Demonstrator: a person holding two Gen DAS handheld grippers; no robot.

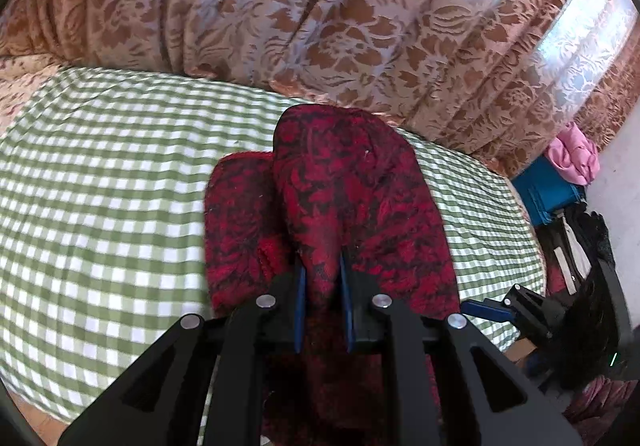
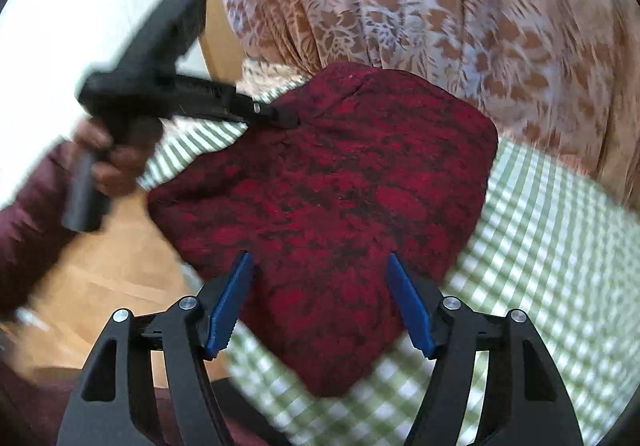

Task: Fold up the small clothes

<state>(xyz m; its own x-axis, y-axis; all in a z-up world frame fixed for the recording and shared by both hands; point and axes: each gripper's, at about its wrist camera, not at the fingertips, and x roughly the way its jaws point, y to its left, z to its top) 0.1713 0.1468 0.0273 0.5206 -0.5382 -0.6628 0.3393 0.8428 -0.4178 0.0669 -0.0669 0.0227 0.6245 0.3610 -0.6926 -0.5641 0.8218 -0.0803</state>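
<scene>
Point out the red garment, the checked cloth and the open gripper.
red garment (image 2: 340, 186): right wrist view, middle of the fabric.
checked cloth (image 1: 100, 186): left wrist view, bare patch.
right gripper (image 2: 320, 302): right wrist view, between the blue fingertips.

floral brown curtain (image 1: 320, 6) backlit by window | green-white checked cover (image 1: 100, 186) | wood floor (image 2: 120, 266) | blue box (image 1: 548, 194)

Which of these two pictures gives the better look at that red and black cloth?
The right wrist view: the red and black cloth fills the middle, nearly its whole outline visible on the green checked cover, between the open right gripper. In the left wrist view, the left gripper pinches a fold, hiding the near part.
</scene>
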